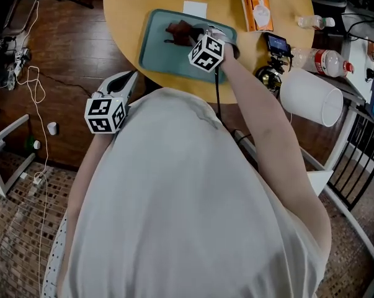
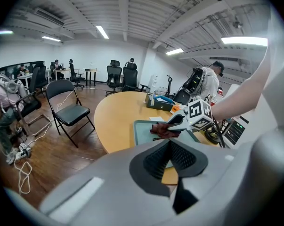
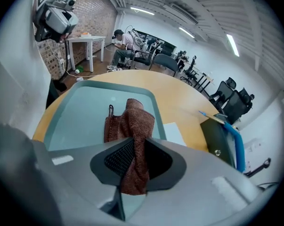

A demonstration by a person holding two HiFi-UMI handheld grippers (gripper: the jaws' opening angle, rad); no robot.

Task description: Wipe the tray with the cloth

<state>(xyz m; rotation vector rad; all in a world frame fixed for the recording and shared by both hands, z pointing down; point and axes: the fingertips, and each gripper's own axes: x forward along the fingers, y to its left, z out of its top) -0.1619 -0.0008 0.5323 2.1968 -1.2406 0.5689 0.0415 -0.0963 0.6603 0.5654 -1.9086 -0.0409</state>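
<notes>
Head view, bottle, orange packet near tray

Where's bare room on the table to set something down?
Widest bare wood: left of the teal plastic tray, out to the round wooden table's edge. The tray's left half is also bare. Crowded: the tray's right half, where the right gripper pinches the reddish-brown cloth, and to its right the orange packet and black device.
</notes>
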